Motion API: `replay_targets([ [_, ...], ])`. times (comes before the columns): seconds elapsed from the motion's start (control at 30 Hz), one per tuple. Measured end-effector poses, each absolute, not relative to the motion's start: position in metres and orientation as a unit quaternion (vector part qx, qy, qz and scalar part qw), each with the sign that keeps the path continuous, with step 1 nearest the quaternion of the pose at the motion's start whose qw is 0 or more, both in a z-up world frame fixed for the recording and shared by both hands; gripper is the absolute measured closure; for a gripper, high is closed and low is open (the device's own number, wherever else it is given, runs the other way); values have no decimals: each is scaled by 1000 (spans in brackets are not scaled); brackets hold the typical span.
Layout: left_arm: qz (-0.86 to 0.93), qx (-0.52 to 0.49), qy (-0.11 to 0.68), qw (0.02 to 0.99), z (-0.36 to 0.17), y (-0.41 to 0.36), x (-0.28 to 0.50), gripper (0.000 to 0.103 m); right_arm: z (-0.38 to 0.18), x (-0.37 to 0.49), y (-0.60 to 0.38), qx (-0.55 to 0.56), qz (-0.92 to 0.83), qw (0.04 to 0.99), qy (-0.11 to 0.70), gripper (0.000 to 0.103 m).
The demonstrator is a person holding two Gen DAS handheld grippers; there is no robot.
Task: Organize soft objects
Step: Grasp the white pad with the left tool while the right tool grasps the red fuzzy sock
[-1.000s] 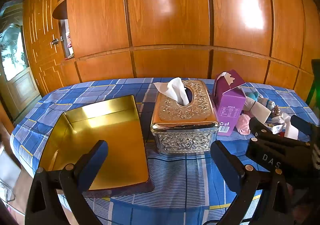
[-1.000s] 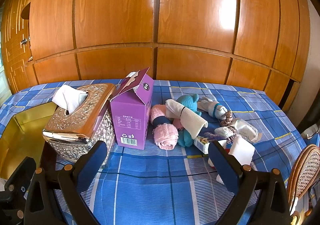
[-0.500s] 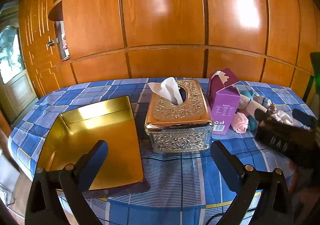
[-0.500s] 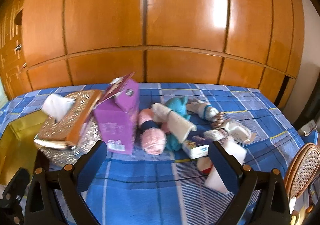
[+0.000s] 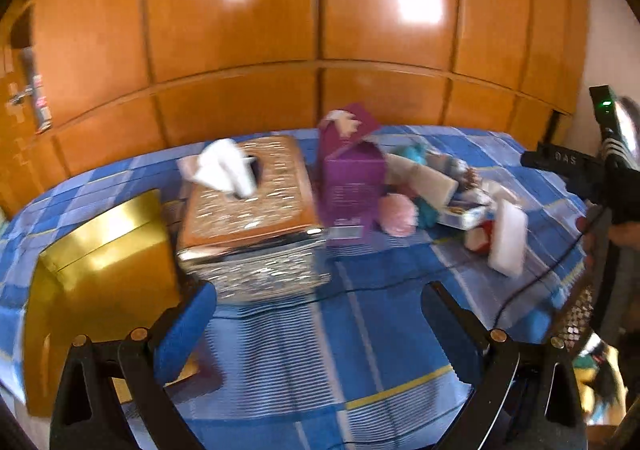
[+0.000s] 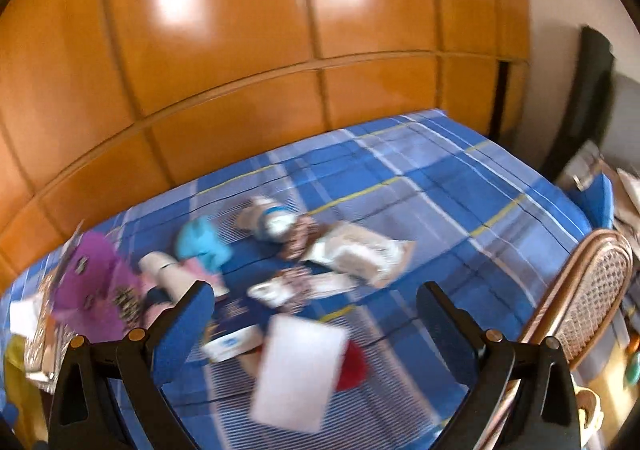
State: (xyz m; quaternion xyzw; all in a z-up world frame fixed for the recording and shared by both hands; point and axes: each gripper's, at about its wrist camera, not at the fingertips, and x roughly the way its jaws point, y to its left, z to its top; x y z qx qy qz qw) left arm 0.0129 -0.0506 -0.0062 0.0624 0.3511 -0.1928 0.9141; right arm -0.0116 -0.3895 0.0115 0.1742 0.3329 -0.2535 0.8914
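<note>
Both views are motion-blurred. A pile of soft objects lies on the blue plaid cloth: a pink rolled towel (image 5: 397, 213), a teal plush (image 6: 202, 244), a small doll (image 6: 276, 221), a white sponge (image 6: 298, 372) over something red (image 6: 354, 368), and packets. My left gripper (image 5: 320, 334) is open and empty, above the cloth in front of the tissue box. My right gripper (image 6: 314, 330) is open and empty, hovering just above the white sponge. The right gripper's body also shows at the right edge of the left wrist view (image 5: 576, 165).
An open gold tin (image 5: 96, 270) lies at the left. An ornate metal tissue box (image 5: 252, 209) and a purple carton (image 5: 352, 173) stand mid-table. A wicker chair (image 6: 580, 290) is at the table's right edge. Wood panelling backs the table.
Both grippers swung to the right. The right gripper moved forward over the pile, so the white sponge now lies between its fingers. Both stayed open.
</note>
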Motion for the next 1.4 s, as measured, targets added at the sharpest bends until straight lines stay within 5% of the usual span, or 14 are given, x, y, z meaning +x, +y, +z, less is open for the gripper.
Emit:
replay_targets([
  [0.47,-331,128,381,854,-11,-168,33,2,5,-26,-445,218,-270,874,339,0],
  [0.7,-394,173,406,806,-35,-237,39,24,8,-33,-455,222,-276,873,335,0],
  [1.13,-398,252,412,780,-77,-326,39,14,2,-40,-472,238,-286,866,334,0],
  [1.17,-396,254,413,780,-80,-328,39,20,0,-40,-473,240,-285,865,337,0],
  [1.2,-398,254,415,778,-84,-327,40,43,-1,-39,-474,241,-282,864,341,0],
  [1.23,-398,253,420,775,-87,-326,41,48,-2,-38,-475,242,-275,864,347,0],
  [1.4,-414,204,425,779,-80,-286,36,48,-6,-24,-470,206,-208,870,397,10],
])
